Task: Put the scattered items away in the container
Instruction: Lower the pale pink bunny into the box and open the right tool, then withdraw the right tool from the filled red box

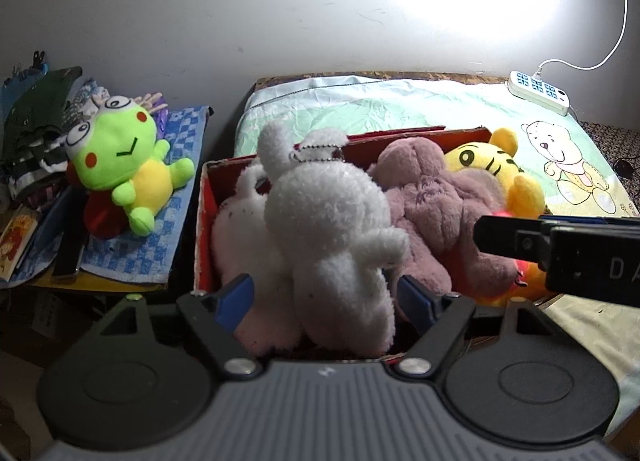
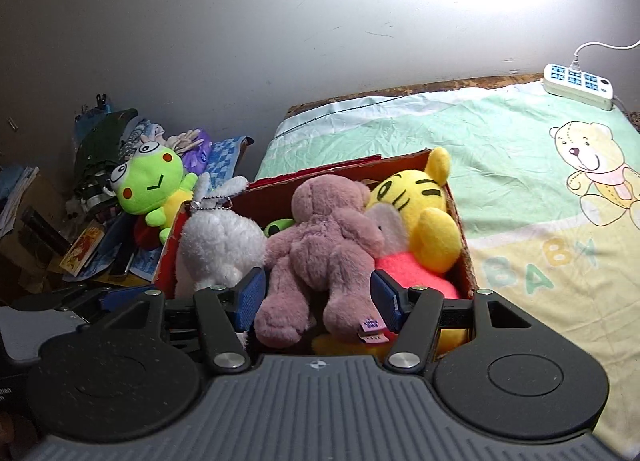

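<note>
The one soft toy not yet in the container is the green frog plush (image 1: 128, 169), lying on a blue checked towel (image 1: 176, 181) on a cluttered side surface to the left of the red cardboard box (image 1: 204, 229), apart from it and a little farther back. The frog lies tilted, its big-eyed head toward the far left and its feet toward the near right, so its long axis runs diagonally across the towel. The box, which sits on a bear-print cloth (image 2: 520, 189), already holds a white plush (image 1: 328, 245) at the left, a mauve bear (image 2: 320, 245) in the middle and a yellow tiger (image 2: 424, 213) at the right, packed close together. The left gripper (image 1: 326, 293) hovers over the near left part of the box, its jaws standing well apart on either side of the white plush; the blue pads do not appear to press on it, so the toy looks released. The right gripper (image 2: 320, 297) hangs over the middle of the box, its jaws likewise open about the mauve bear's legs, with a gap visible beside each pad. By position the left gripper seems the nearer one to the frog, which lies off to its left and beyond; reaching it would probably call for a swing leftward past the box wall and jaws set across the frog's narrower body.
</note>
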